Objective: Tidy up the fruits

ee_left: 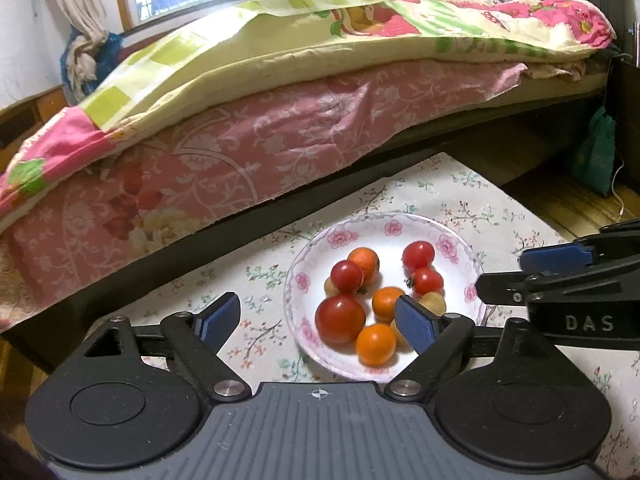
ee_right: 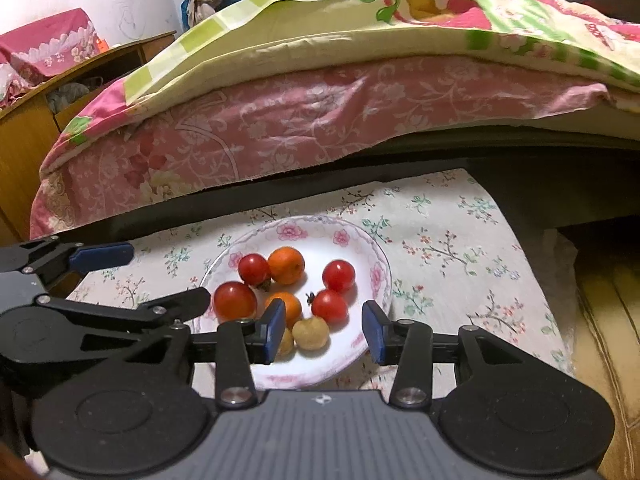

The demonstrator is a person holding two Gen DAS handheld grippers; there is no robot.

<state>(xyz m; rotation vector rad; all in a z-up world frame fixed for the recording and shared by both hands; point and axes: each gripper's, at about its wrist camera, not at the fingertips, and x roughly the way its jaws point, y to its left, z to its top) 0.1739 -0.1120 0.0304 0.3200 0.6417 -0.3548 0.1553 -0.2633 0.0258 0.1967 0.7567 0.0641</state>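
Desk [ee_right: 460, 248]: cloth-covered, no loose fruit seen on it. Plate [ee_right: 372, 248], mid-desk: holds all visible fruit, namely tomatoes [ee_right: 235, 300], oranges [ee_right: 286, 265], pale fruits [ee_right: 311, 333]. Left hand-held gripper [ee_left: 320, 320], right hand-held gripper [ee_right: 325, 330]: jaws wide, empty, at plate's near rim. Gathering judged finished.

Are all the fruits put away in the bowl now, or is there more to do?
It looks nearly done: the tomatoes, oranges and small yellow fruits all sit in the flowered bowl. The left gripper and right gripper are open and empty. No loose fruit shows on the tablecloth.
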